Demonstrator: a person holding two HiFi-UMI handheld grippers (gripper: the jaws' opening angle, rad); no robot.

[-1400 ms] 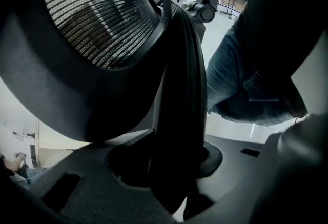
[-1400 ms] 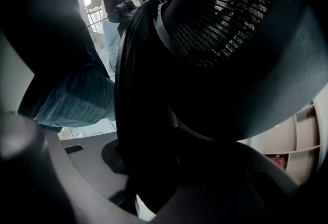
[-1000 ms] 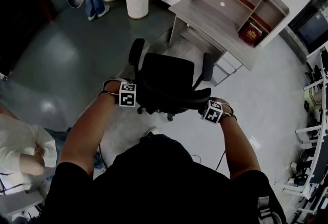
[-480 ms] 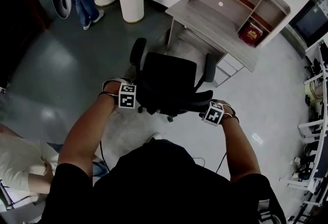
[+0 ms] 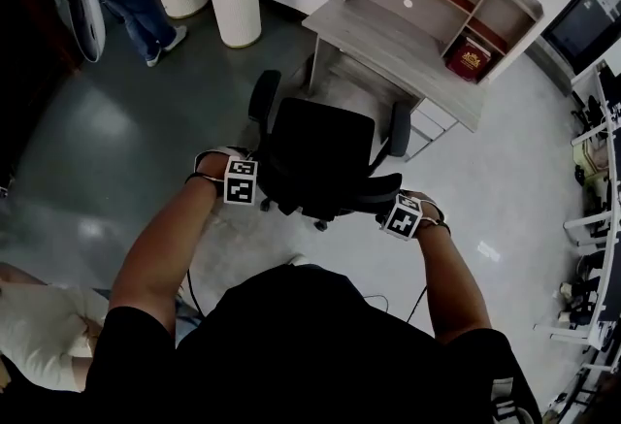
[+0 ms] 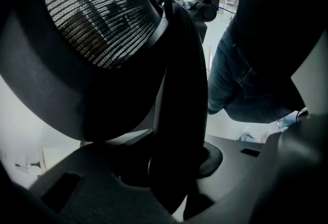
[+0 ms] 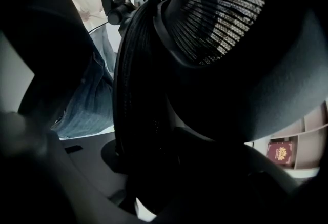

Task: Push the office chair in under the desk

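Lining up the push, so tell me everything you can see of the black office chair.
The black office chair stands upright on its castors on the glossy floor. Its seat faces the grey wooden desk, close in front of it and not yet pushed under. It has two padded armrests and a see-through mesh backrest in a hard dark frame. The left tool and right tool are each clamped on a side edge of that frame.
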